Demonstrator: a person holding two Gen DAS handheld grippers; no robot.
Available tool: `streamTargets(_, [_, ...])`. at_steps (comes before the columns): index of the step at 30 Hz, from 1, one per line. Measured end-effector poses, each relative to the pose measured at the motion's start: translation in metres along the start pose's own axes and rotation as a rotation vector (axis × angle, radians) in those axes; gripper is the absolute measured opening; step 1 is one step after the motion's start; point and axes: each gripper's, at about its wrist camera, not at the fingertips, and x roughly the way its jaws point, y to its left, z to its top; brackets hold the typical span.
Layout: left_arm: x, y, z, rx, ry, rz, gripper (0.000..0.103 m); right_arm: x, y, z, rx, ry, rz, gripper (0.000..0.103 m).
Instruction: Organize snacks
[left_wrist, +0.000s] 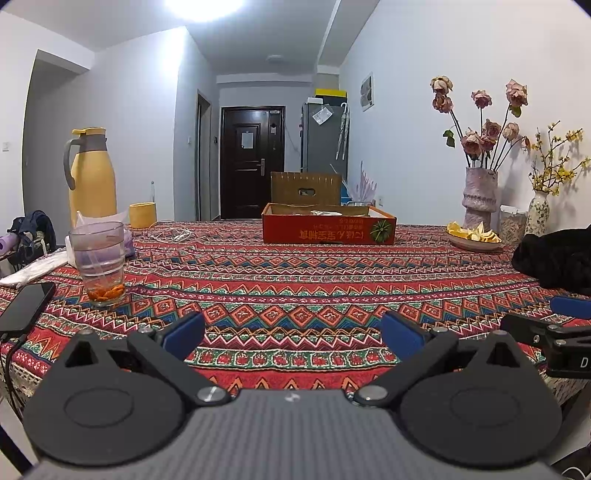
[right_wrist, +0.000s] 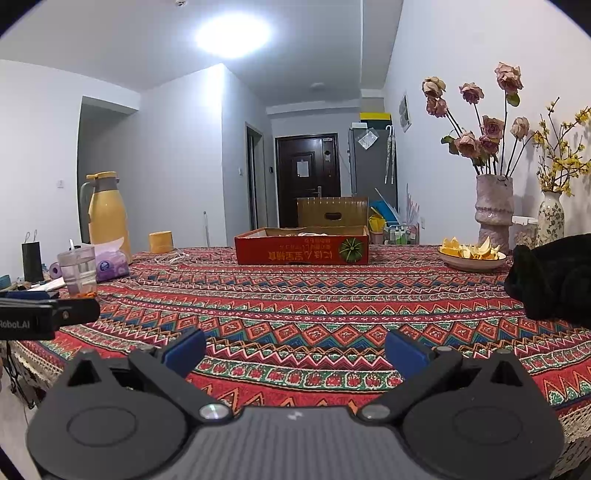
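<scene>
Phone (left_wrist: 26, 306): lies at the left table edge with a cable running off it. Sweep your left gripper out that way and you could snag the cable and drag the phone off.
Glass (left_wrist: 99, 263): stands just right of the phone, water in it and orange bits at the bottom, near the left gripper's forward path. A careless reach toward the box could tip it onto the cloth (left_wrist: 295, 280).
Jug (left_wrist: 91, 173): tall, yellow, behind the glass at the far left; top-heavy by the look of it, so keep clear.
Left gripper (left_wrist: 291, 330): low over the near table edge, pointing level across the table at the box. Fingers spread wide, nothing between the blue pads.
Box (left_wrist: 328, 225): red, shallow, open, at the far middle of the table, well apart from both grippers. Something pale lies inside; you cannot tell whether it is a snack. No loose snacks are plain on the cloth.
Right gripper (right_wrist: 295, 350): just beside the left one, same low, level pose, aimed at the box. Fingers wide apart, holding nothing. The two tools sit close, so they could knock together if you swing either inward.
Bowl (right_wrist: 471, 258): peel-like yellow pieces, far right.
Vases (right_wrist: 493, 206): behind the bowl; tall stems, easy to topple on a long reach.
Black cloth (right_wrist: 554, 280): bunched at the right edge, near your right gripper; it could catch a finger.
</scene>
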Motion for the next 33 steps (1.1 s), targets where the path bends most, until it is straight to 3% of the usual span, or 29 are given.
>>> streamTargets(33, [-0.0024,-0.0018,0.0000,0.013,-0.009,0.000,0.103,0.0009,0.0035,-0.0019,-0.035,0.010,-0.005,0.103])
